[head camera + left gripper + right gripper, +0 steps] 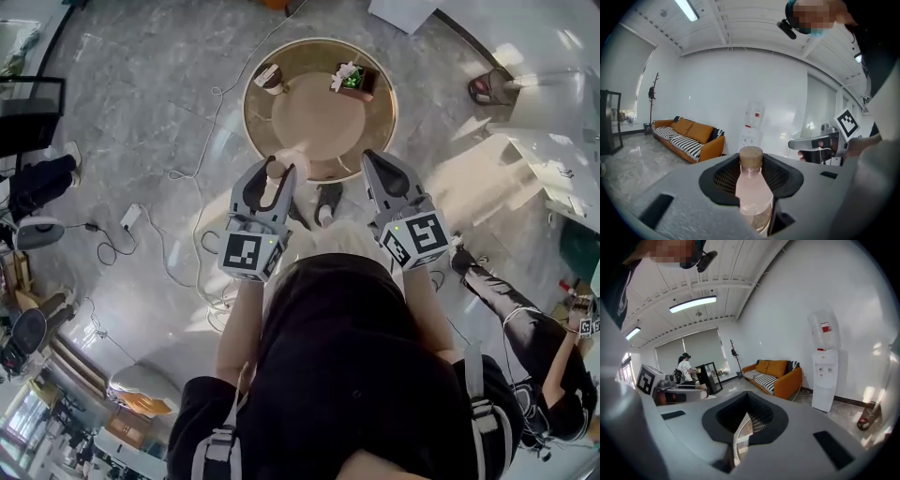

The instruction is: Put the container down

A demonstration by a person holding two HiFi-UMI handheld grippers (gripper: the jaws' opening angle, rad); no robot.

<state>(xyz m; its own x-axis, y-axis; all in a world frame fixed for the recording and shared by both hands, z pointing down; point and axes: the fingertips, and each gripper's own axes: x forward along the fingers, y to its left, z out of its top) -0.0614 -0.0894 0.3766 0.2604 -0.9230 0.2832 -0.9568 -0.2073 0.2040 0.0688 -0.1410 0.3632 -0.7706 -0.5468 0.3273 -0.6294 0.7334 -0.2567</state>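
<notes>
Container [752, 187], a clear bottle of pale pink liquid with a cork-coloured cap, is gripped upright between the jaws of the left gripper [276, 171], which are closed against its sides. In the head view it is held in the air at the near rim of a round two-tier table [253, 108], not set down. A small cup [269, 78] and a dark box [354, 82] are seen on the table's far side. The right gripper [371, 161] is held just beside the left, its jaws drawn almost together with nothing between them. An orange sofa [689, 138] is seen against the white wall.
</notes>
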